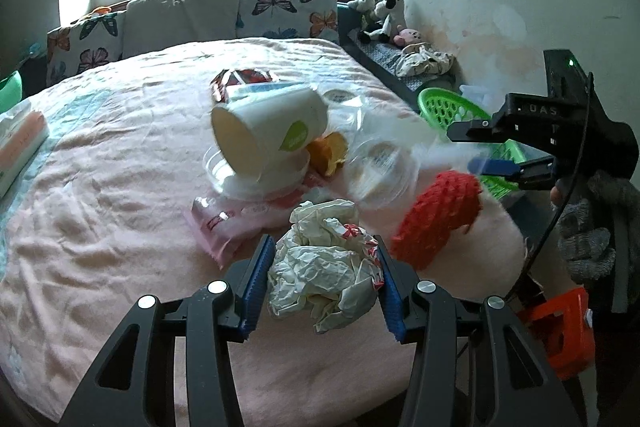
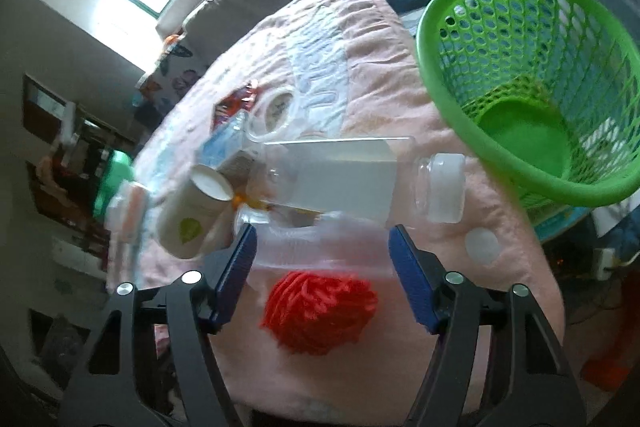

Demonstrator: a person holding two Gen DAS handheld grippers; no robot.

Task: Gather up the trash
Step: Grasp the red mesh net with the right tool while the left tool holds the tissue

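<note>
Left wrist view: my left gripper [image 1: 322,281] clenches one crumpled white paper wad [image 1: 324,267] on the pink blanket [image 1: 100,227]; beside the wad, one red foam net [image 1: 436,219]. My right gripper [image 2: 322,267] hovers unclenched, empty; one green mesh basket [image 2: 532,75] stands nearby.

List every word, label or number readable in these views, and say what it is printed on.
"OAS": raised letters on the black body of the right gripper, seen from the left wrist view.
Green leaf logo on the white paper cup: lettering too blurred to read.
Red print on the crumpled white paper wrapper: unreadable.
Round labels on the clear plastic lids: blurred.
Pink plastic packet: print too small.
</note>
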